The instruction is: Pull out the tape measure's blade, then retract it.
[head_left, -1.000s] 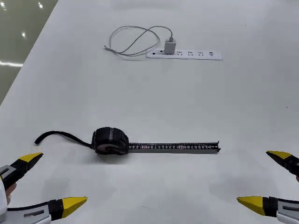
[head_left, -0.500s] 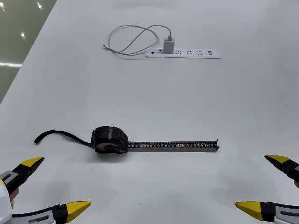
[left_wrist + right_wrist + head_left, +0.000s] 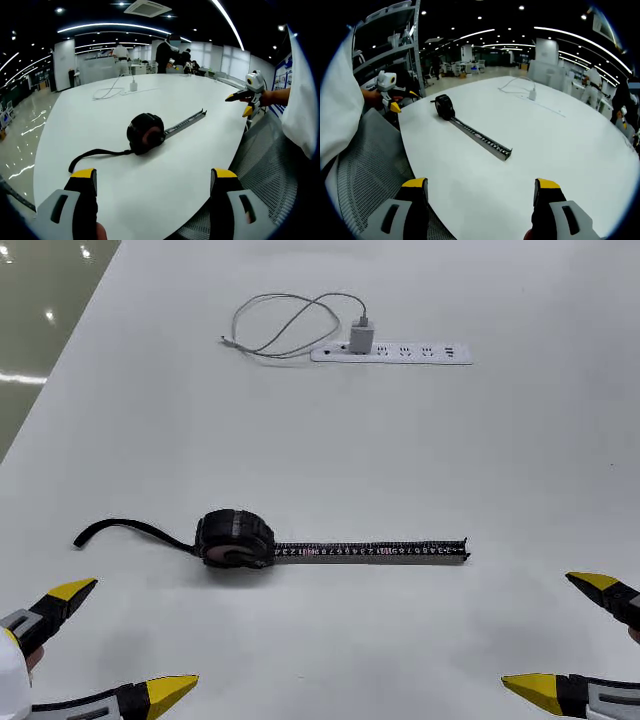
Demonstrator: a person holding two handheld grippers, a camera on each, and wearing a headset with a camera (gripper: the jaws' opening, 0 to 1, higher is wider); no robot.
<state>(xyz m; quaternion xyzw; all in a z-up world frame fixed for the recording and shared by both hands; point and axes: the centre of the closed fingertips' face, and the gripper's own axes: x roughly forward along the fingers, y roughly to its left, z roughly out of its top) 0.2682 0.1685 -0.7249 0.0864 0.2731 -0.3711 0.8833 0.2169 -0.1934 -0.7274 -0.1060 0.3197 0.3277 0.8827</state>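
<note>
Your left gripper (image 3: 125,640) and right gripper (image 3: 560,632) hover low near the tape measure (image 3: 235,539), jaws spread wide, gripping nothing, blade (image 3: 370,551) pulled out.

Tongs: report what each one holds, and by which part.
Nothing: left tongs and right tongs are open and empty, clear of the tape measure.

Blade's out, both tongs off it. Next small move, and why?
Probably bring the left tongs forward to the case. The blade already lies extended on the table, the left and right tongs are open and touch nothing, and the left sits nearer the case; steadying it likely comes before retracting.
</note>
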